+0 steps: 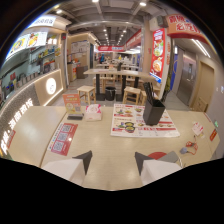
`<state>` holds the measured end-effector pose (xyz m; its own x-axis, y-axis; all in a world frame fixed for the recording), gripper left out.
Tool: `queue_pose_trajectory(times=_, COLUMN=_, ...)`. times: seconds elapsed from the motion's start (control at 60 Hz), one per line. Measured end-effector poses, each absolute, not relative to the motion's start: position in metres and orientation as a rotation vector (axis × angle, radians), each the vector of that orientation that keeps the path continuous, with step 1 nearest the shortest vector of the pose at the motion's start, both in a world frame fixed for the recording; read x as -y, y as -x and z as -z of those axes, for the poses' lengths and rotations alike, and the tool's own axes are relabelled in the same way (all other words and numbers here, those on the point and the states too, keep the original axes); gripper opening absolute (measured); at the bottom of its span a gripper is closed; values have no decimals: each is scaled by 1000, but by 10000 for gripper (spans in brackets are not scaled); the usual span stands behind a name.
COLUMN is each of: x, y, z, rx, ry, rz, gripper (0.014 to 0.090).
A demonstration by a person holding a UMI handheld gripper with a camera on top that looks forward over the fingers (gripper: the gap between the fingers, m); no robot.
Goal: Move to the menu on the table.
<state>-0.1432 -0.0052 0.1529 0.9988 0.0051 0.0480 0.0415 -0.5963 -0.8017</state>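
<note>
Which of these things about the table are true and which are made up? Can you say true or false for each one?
1. The menu lies flat on the table. True.
2. The black holder with sticks in it lies tipped over beside the menu. False: it stands upright at the menu's edge.
3. The gripper is squeezing the menu. False: its fingers are open and hold nothing, and the menu lies beyond them.
4. A red and white sheet with QR codes lies on the table, apart from the menu. True.
5. Stools stand on the floor beyond the table. True.
</note>
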Motion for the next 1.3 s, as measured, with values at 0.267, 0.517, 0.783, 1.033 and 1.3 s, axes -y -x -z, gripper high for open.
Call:
queue_pose_trajectory(times=0.267, x=1, y=147, z=-150, rx=33, ry=2201, rz=34, gripper=843)
queue_pose_trajectory(times=0.517, x=-51, y=140, z=-141, rx=26, ry=2176, rz=9, gripper=846)
queue_pose_trajectory(times=0.783, x=-148, y=114, z=-101, rx=37, ry=2189, rz=35, gripper=842)
queue_pose_trajectory(times=1.033, x=-220, y=99, z=-59, rx=32, ry=2227, rz=38, gripper=846)
queue_pose_trajectory(times=1.3, x=-256, y=92, z=-33, rx=40, ry=2262, rz=33, gripper=844)
